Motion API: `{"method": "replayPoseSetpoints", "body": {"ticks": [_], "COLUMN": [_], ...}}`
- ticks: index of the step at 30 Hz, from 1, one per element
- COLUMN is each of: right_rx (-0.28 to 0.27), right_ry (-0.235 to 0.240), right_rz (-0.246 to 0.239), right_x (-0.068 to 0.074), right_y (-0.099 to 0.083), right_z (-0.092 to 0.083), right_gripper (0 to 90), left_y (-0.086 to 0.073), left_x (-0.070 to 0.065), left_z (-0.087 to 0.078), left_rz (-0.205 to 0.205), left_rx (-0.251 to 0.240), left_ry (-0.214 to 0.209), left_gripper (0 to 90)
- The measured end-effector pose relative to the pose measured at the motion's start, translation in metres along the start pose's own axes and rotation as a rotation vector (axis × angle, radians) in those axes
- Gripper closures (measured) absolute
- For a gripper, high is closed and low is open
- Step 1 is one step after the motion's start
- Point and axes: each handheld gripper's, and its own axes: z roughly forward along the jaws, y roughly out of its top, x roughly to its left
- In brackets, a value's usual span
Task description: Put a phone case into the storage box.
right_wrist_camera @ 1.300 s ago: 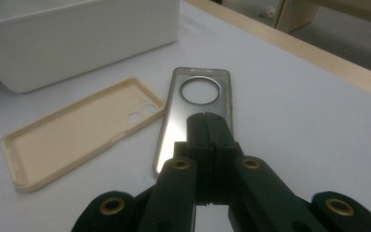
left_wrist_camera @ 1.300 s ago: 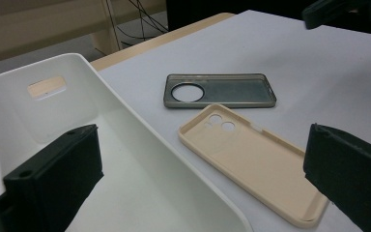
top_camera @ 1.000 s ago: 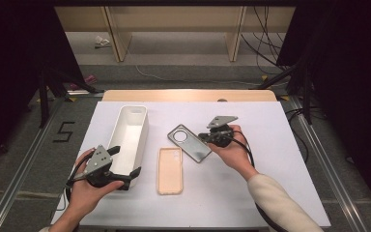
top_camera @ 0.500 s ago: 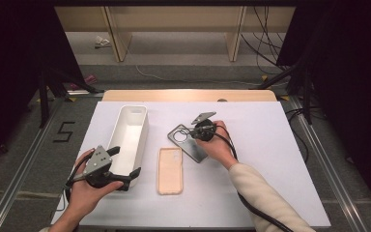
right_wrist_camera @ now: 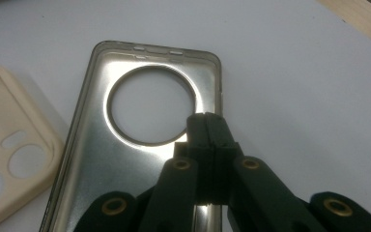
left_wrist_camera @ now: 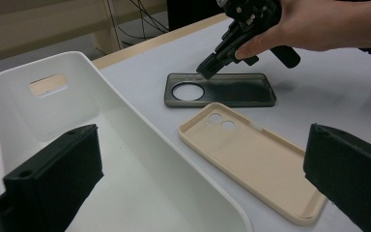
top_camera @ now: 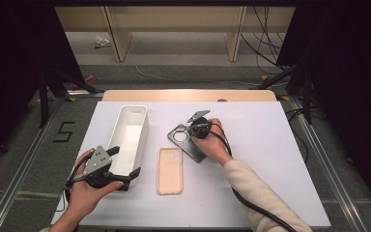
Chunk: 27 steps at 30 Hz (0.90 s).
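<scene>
I find the right gripper (top_camera: 194, 129) with its jaws pressed together, nothing between them, the tip set down inside the smoked clear phone case (right_wrist_camera: 140, 145) beside its round camera cut-out. That case lies flat on the white tabletop (top_camera: 270, 159), just right of the beige phone case (top_camera: 169, 170), the two close but apart. The left gripper (top_camera: 125, 166) stands spread wide at the near end of the white bin (top_camera: 128, 140), one jaw inside it and one outside, clamping nothing.

Risks as I judge them — a closed tip can only push, not pick. Pressing down and dragging may skate the thin case across the smooth tabletop into the beige one, or off line from the bin. Should the tip slip through the cut-out, it could hook the ring and flip the case. To lift it the jaws must open and straddle a side wall — a shallow, slippery hold. The unclamped bin may shift if knocked.
</scene>
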Motion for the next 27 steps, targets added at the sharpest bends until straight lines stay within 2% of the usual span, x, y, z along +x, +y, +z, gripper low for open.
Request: {"method": "replayPoseSetpoints", "body": {"ticks": [10, 12, 13, 19, 27], "right_rx": [0.004, 0.003, -0.002, -0.004, -0.009], "right_ry": [0.003, 0.007, 0.010, 0.004, -0.011], "right_rz": [0.005, 0.021, 0.047, 0.070, 0.166], "right_x": [-0.0002, -0.0004, -0.0007, -0.0010, -0.0081], "right_y": [-0.0013, -0.0016, -0.0017, -0.0018, -0.0056], "right_z": [0.0026, 0.0035, 0.0048, 0.0062, 0.0043], "right_gripper": [90.0, 90.0, 90.0, 90.0, 90.0], "left_y": [0.0000, 0.0000, 0.0000, 0.0000, 0.0001], "left_x": [-0.0009, -0.0009, -0.0010, -0.0012, -0.0024], "left_z": [0.0007, 0.0006, 0.0005, 0.0005, 0.0005], "left_rz": [0.005, 0.005, 0.003, 0.005, 0.006], "left_rx": [0.003, 0.002, 0.000, -0.001, -0.002], "left_ry": [-0.006, -0.006, -0.008, -0.011, -0.014], "left_gripper": [0.0, 0.0, 0.0, 0.0, 0.0]}}
